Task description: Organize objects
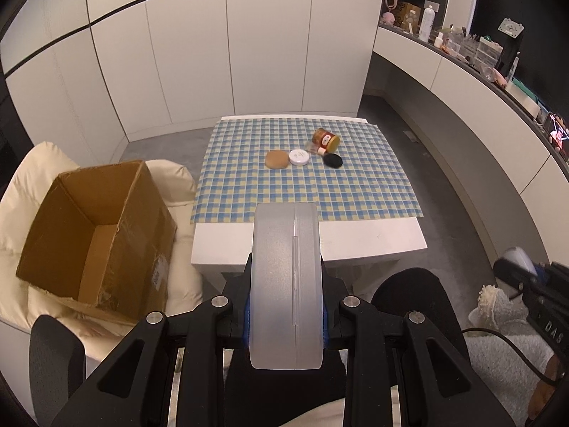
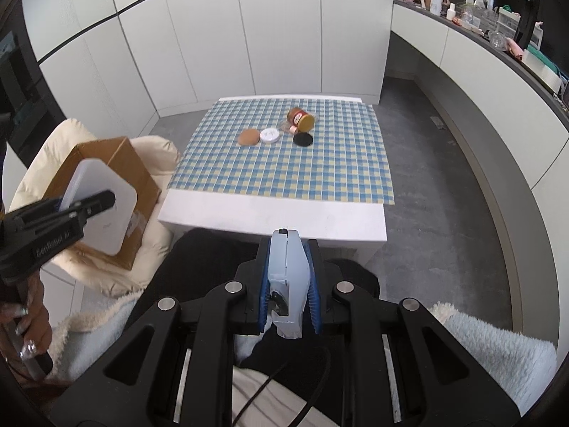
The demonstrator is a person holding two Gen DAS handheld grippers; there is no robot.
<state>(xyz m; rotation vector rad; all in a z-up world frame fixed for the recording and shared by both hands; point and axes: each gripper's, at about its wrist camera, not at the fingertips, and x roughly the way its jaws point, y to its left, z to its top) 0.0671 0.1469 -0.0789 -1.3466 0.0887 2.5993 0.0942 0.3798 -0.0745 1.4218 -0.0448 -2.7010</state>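
Left tongs pinching flat white rounded-corner plastic slab, seen edge-on here. Right wrist view shows its broad face beside open brown cardboard box, plus "GenRobot AI" printed on left tongs' black arm. Right tongs pinching pale blue plastic case. Tan round pad, white round tin, red-labelled yellow-lidded jar lying on side, black round disc on checked-cloth bench.

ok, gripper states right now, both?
Left gripper: closed on a flat white rounded case.
Right gripper: closed on a small pale blue-white plastic item.
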